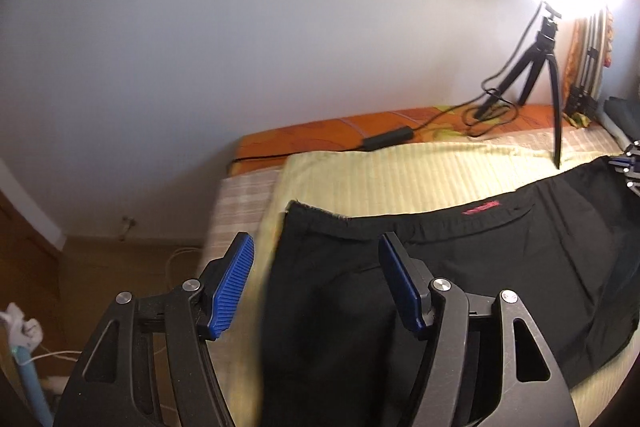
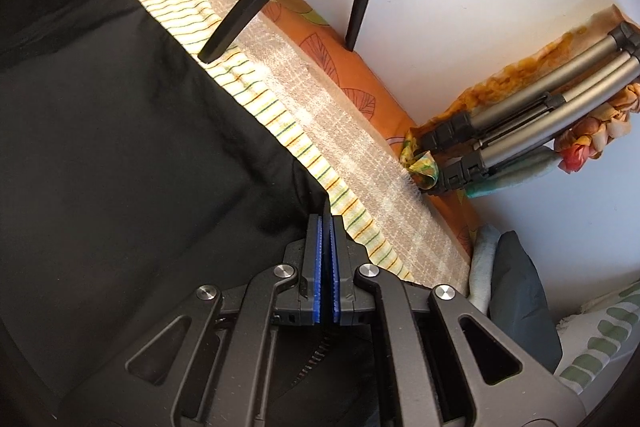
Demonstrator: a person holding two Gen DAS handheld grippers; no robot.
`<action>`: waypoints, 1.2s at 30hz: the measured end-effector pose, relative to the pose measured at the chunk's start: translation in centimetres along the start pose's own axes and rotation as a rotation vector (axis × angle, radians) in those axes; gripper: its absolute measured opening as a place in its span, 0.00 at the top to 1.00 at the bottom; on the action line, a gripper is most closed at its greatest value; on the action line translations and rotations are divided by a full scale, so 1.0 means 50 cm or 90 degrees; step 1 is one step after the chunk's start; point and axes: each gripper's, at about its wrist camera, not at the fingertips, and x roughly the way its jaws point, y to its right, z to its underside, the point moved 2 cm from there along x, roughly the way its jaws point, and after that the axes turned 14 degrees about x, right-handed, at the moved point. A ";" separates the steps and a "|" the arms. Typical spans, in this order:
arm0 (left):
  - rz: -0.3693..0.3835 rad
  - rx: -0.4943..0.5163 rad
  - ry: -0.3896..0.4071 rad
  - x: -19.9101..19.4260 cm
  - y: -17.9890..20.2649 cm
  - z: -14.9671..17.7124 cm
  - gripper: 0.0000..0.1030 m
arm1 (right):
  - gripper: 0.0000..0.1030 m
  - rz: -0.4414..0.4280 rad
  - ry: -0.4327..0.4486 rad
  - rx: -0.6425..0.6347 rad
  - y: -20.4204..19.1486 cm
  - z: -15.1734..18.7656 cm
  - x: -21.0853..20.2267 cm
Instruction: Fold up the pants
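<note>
Room: pale wall behind a bed (image 1: 400,171); striped yellow sheet on top, orange leaf-print cover along the wall side; wooden floor at lower left of the left wrist view.
Pants: black pants (image 1: 460,267) lie spread along the sheet, waistband toward the wall, one end hanging over the bed's near-left edge.
Left gripper: left gripper (image 1: 316,285) hovers over the pants' left end, jaws apart, blue pads clear of the cloth; nothing held.
Right gripper: right gripper (image 2: 325,267) has its jaws clenched, pads together. Black cloth edge meets the fingertips and a thin fold may be pinched there; I cannot tell for certain.
Step in hand: judged as an early stage, pants laid out flat, no fold yet visible. Right end looks anchored; left end released and free.
Next move: likely calls for the left gripper to drop onto the hem or edge at its end, close on both layers, then carry that end across toward the right. Cloth is limp, so a shallow bite could slip.
Writing: small red label (image 1: 480,207) on the waistband; marks too blurred to read. Same red fleck shows at upper left of the right wrist view, unreadable. No brand legible anywhere.
Other items: black tripod (image 1: 540,75) with lamp and trailing cable stands on the bed by the wall; folded grey tripod (image 2: 540,123) leans in the corner.
</note>
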 end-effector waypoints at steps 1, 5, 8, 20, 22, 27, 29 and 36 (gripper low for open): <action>-0.012 -0.004 -0.003 -0.006 -0.014 0.009 0.37 | 0.95 -0.002 0.003 0.007 0.004 -0.002 -0.005; -0.012 -0.033 -0.008 -0.033 -0.049 0.054 0.37 | 0.50 -0.013 0.034 0.042 0.018 -0.005 -0.056; -0.011 -0.024 -0.024 -0.048 -0.047 0.087 0.37 | 0.47 -0.027 0.066 0.068 0.022 0.002 -0.123; 0.040 0.041 -0.023 -0.091 0.084 0.159 0.37 | 0.47 -0.267 0.054 -0.090 -0.190 0.111 -0.342; 0.056 0.050 -0.016 -0.095 0.103 0.149 0.37 | 0.47 -0.265 0.047 -0.119 -0.225 0.122 -0.335; 0.101 0.085 0.016 -0.121 0.170 0.106 0.37 | 0.47 -0.298 0.009 -0.080 -0.257 0.133 -0.293; 0.112 0.105 0.030 -0.131 0.201 0.089 0.37 | 0.47 -0.311 -0.001 -0.070 -0.264 0.143 -0.282; 0.225 0.170 0.074 -0.160 0.355 0.041 0.37 | 0.47 -0.327 -0.007 -0.024 -0.248 0.197 -0.290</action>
